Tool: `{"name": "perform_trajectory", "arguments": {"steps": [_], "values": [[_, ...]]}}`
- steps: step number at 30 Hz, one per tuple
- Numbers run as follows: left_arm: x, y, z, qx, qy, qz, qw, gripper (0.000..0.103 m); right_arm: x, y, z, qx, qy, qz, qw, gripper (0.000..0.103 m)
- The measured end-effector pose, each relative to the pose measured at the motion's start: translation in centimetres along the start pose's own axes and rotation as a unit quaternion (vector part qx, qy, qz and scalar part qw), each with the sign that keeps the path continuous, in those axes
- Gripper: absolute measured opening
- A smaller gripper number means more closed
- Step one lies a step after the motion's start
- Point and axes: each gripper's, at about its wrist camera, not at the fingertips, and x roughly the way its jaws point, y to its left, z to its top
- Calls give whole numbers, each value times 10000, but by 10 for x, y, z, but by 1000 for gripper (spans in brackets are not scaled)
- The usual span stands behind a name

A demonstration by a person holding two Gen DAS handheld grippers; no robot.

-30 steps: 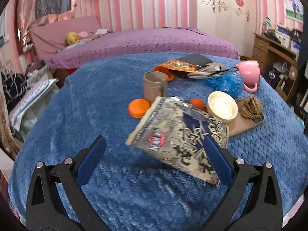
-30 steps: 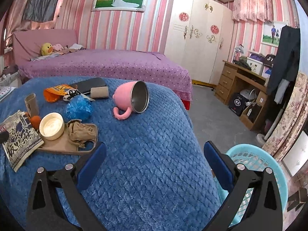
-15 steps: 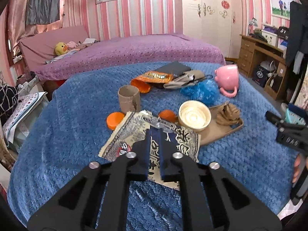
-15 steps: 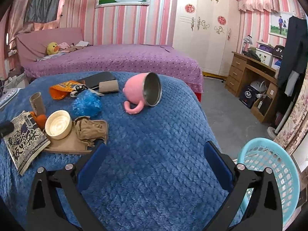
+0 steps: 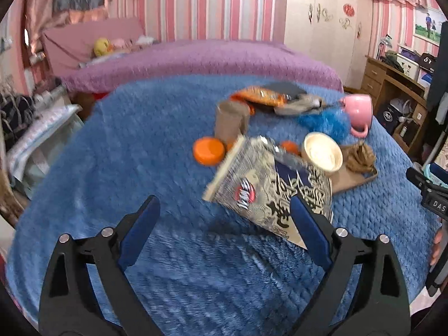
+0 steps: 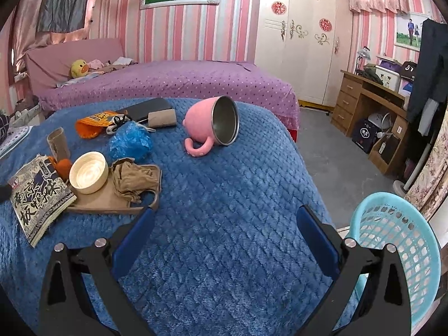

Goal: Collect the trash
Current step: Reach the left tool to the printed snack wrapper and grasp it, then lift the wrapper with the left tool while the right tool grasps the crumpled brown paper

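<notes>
The left gripper (image 5: pixel 224 225) is opening, nothing between its pads; the printed snack bag (image 5: pixel 268 193) (large Chinese characters, a round red logo, too blurred to read) lies just ahead by its right finger. The right gripper (image 6: pixel 224 231) stands wide over bare blue blanket (image 6: pixel 238 196). Only its view shows the turquoise basket (image 6: pixel 397 252), right of it.

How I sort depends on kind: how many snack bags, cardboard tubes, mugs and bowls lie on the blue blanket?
Snack bags: 2
Cardboard tubes: 2
Mugs: 1
Bowls: 1
Total: 6
</notes>
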Motion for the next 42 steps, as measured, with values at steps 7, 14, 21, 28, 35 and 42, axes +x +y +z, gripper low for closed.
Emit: {"name": "perform_trajectory", "arguments": {"steps": [7, 14, 21, 28, 35, 42], "values": [[2, -13, 0, -40, -62, -513, 9987, 57, 0, 0, -2, -35, 12, 16, 10000, 99], [-2, -37, 5, 95, -215, -804, 9965, 41, 0, 0, -2, -30, 29, 34, 10000, 99], [4, -59, 12, 51, -153, -1111, 9937, 8, 0, -6, -2, -8, 30, 32, 10000, 99], [-17, -59, 16, 130, -496, -981, 9939, 0, 2, -4, 0, -54, 20, 103, 9999, 99], [-56, -32, 19, 196, -801, -610, 9947, 0, 9, 22, 4, -274, -4, 467, 9985, 99], [-56, 0, 20, -56, -720, -404, 9966, 0, 27, 59, 18, -553, 87, 904, 9943, 84]]}}
